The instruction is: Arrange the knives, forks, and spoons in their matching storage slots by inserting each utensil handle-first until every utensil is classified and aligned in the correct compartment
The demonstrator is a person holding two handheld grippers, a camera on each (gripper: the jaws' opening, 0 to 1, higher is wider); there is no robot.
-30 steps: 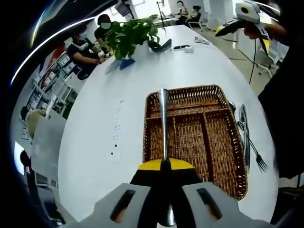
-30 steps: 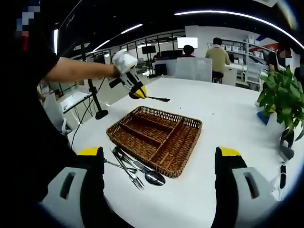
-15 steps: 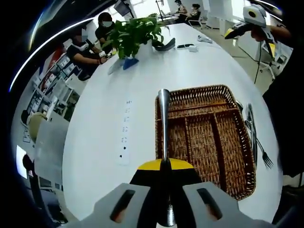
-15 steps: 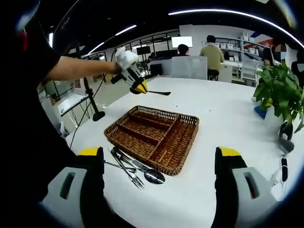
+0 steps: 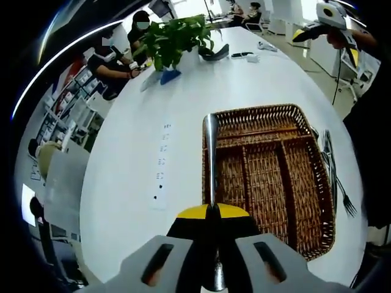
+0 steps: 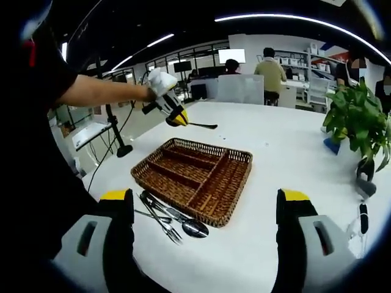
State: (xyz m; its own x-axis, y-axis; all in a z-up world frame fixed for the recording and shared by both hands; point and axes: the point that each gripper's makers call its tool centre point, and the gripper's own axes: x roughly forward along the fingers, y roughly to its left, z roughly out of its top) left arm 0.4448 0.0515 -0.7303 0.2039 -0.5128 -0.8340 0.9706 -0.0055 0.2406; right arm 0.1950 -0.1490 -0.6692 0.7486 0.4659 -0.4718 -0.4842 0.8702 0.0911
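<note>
Since the earlier frame, the utensil (image 5: 211, 152) clamped in the left gripper (image 5: 212, 210) has been carried over the wicker tray's (image 5: 269, 116) left compartment, so insertion seems near; the right gripper (image 6: 204, 210) is held apart, empty.

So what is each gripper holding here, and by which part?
The left gripper is shut on a utensil, handle pointing forward, its working end hidden between the jaws. The right gripper is open, holding nothing.

cutlery (image 6: 168, 217) on table (image 6: 293, 152) beside basket (image 6: 194, 178)
</note>
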